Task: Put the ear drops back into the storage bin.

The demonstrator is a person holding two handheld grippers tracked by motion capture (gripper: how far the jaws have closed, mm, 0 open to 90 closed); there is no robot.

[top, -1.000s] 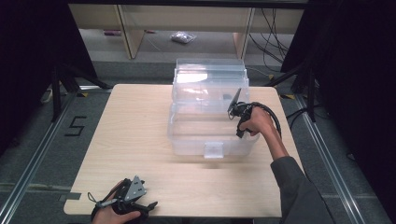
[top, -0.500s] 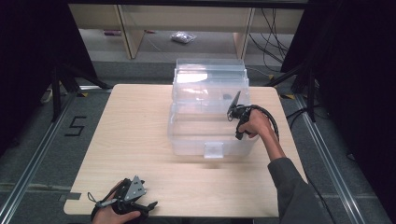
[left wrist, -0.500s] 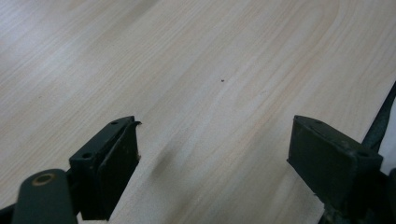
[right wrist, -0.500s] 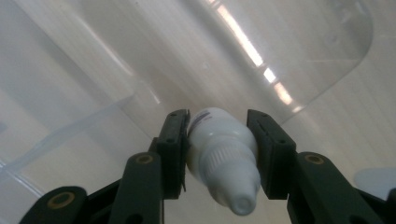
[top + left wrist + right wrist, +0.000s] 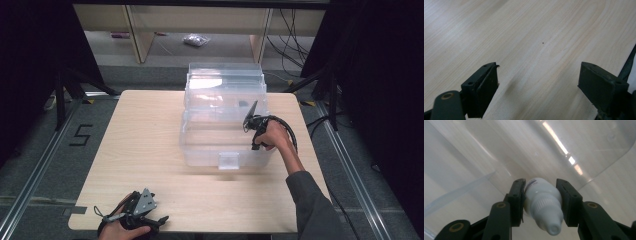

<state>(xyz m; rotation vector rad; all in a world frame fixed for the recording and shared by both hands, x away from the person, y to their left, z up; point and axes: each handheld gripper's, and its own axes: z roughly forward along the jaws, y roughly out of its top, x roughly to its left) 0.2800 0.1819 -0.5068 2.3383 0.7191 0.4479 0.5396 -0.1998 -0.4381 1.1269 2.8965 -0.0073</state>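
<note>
- Looking down, we saw one pale wooden table (image 5: 145, 150) on a grey floor (image 5: 35, 150), dark curtains at both sides and shelving (image 5: 200, 22) behind.
- We counted one clear plastic bin (image 5: 225, 120) standing on the table.
- We counted one small white bottle (image 5: 543, 203), clenched between the jaws of the right gripper (image 5: 251, 116) over the bin.
- We counted two grippers; the left gripper (image 5: 137, 212) rested at the table's near edge, jaws spread and holding nothing.
</note>
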